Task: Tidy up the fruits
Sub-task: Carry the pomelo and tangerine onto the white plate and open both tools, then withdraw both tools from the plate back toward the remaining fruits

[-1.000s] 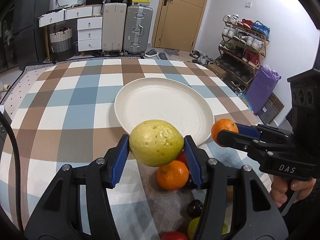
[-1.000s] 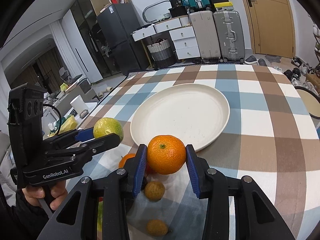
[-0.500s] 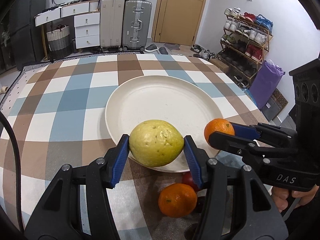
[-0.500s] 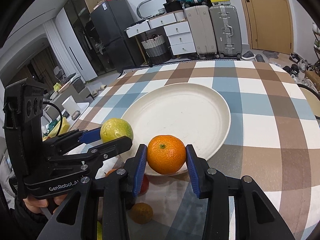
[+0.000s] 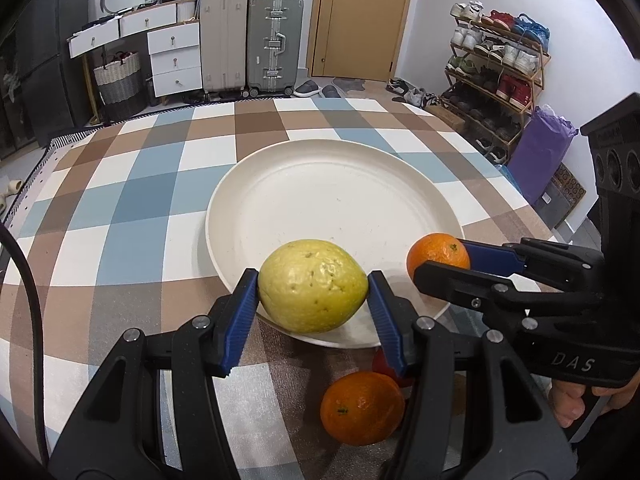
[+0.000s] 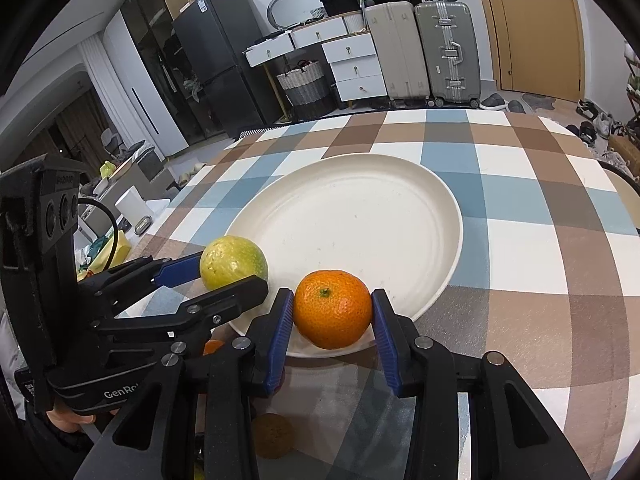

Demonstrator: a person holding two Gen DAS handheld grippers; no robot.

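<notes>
Two tools, each clenched on one fruit, both held over the near rim of a white plate (image 5: 336, 184) on a checked table (image 5: 120, 208).

Left tool (image 5: 313, 300): blue pads (image 5: 240, 312) pressed against either side of a yellow-green guava (image 5: 312, 286). Fruit raised off the table, above the plate's near edge. Same fruit in the right wrist view (image 6: 233, 262), at the plate's left edge.

Right tool (image 6: 333, 320): blue pads (image 6: 280, 332) gripping an orange (image 6: 333, 310), stem end up, over the near rim of the plate (image 6: 360, 220). In the left wrist view this orange (image 5: 438, 254) sits at the plate's right edge, pinched at the tip of the right tool (image 5: 444, 258).

Loose fruit on the table, near side of the plate: a second orange (image 5: 362, 408), lying between the left tool's arms; a red fruit (image 5: 380, 364) just behind it, mostly hidden by the tool; a small brown fruit (image 6: 273, 436) under the right tool.

Plate: nothing resting on it; inner surface bare.

Background: two suitcases (image 5: 248, 40), white drawers (image 5: 174, 56), a wicker basket (image 5: 118, 80), a shoe rack (image 5: 496, 64), a wooden door (image 5: 360, 16).
</notes>
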